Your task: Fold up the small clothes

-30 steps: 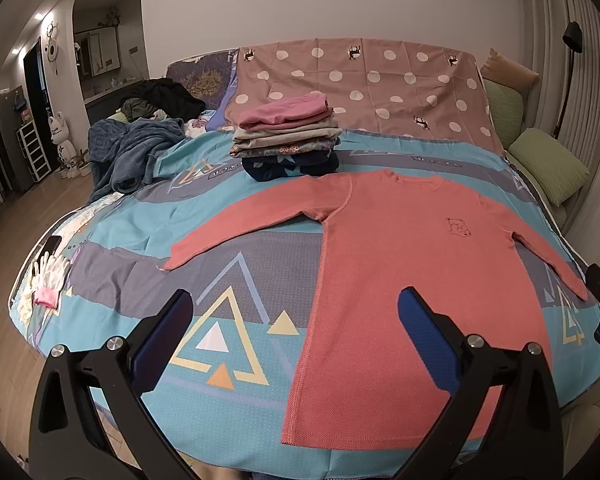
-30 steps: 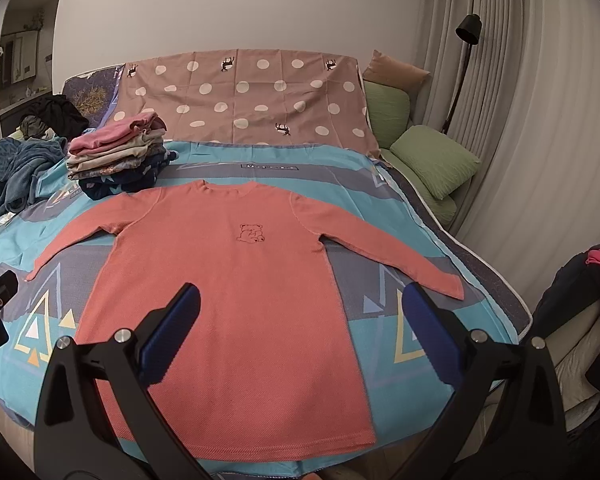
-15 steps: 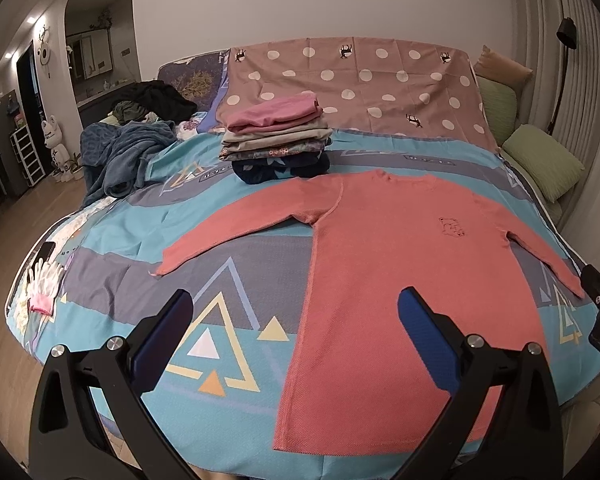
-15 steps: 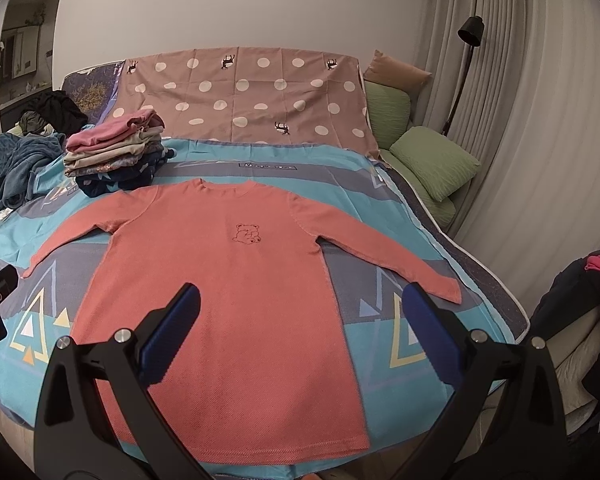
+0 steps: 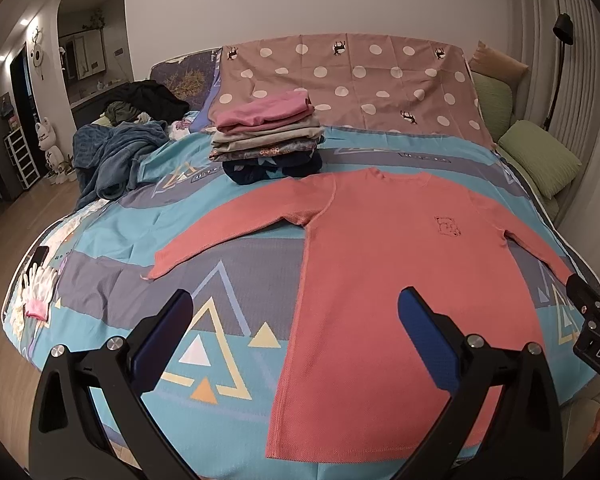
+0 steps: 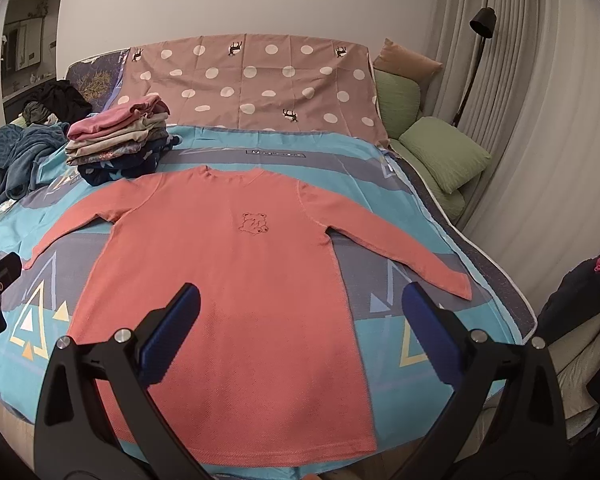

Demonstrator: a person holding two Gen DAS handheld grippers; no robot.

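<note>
Bedroom light falls on a bed (image 5: pixel 100 240) under a turquoise cover with triangle prints, pictured from the foot edge. Along the left edge lie white gloves (image 5: pixel 40 284), and toward the far left corner a rumpled blue blanket (image 5: pixel 112 156) sits in front of a heap of dark clothes (image 5: pixel 148 98). Right of them, near the far edge, a stack of folded clothes (image 5: pixel 268 136) rises with a pink piece on top, just beyond the left shoulder of a salmon long-sleeved shirt (image 6: pixel 236 280). It lies flat and face up in the middle of the bed, sleeves spread, hem at the near edge, a small bear outline on the chest. Green pillows (image 6: pixel 444 156) line the right edge below a black floor lamp (image 6: pixel 482 22).

Both tools hang above the near edge, spread wide and holding nothing: the left gripper (image 5: pixel 294 320) over the shirt's left side seam, the right gripper (image 6: pixel 300 318) over its lower right half.

No fold appears to have been made yet. A neat start would likely have each gripper take one sleeve by the cuff and lay it across the chest, pinching only the top layer so the body stays smooth. No bins or baskets are in view.
</note>
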